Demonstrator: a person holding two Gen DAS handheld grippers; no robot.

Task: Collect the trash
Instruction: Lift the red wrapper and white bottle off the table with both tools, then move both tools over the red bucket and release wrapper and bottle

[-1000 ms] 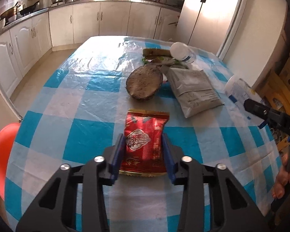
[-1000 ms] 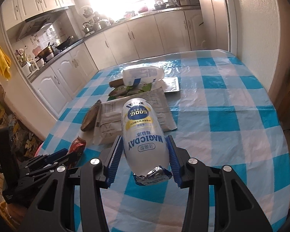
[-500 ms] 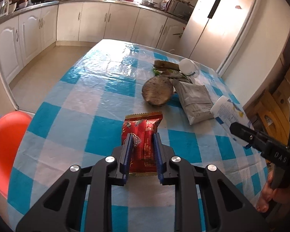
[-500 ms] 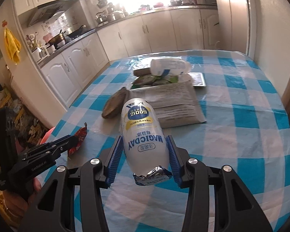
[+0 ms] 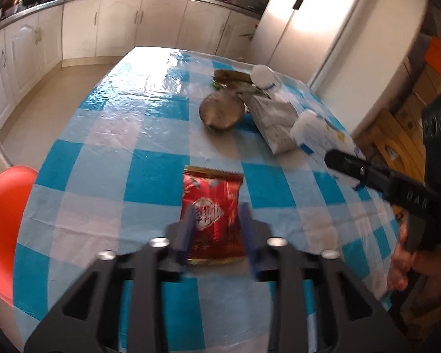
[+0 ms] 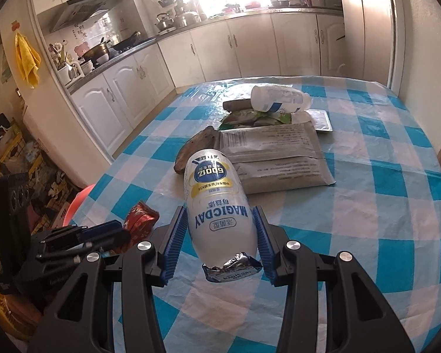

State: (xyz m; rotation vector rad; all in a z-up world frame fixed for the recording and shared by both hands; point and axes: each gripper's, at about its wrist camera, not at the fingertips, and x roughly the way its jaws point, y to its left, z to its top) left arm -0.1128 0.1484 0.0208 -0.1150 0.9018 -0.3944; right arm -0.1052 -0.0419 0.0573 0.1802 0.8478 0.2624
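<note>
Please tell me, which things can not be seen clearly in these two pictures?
- Left tool: pads motion-blurred in the left wrist view. Its jaws have just been opening; whether they touch the red snack packet is unclear.
- Red snack packet: mostly hidden behind the left tool in the right wrist view.
- White bottle: its mouth is covered by crumpled foil; contents unknown.
- Any trash bin: none shows in either view.

Black tongs [image 6: 219, 242]; ribbed blue pads [image 6: 176, 242]; silver screws.
</note>
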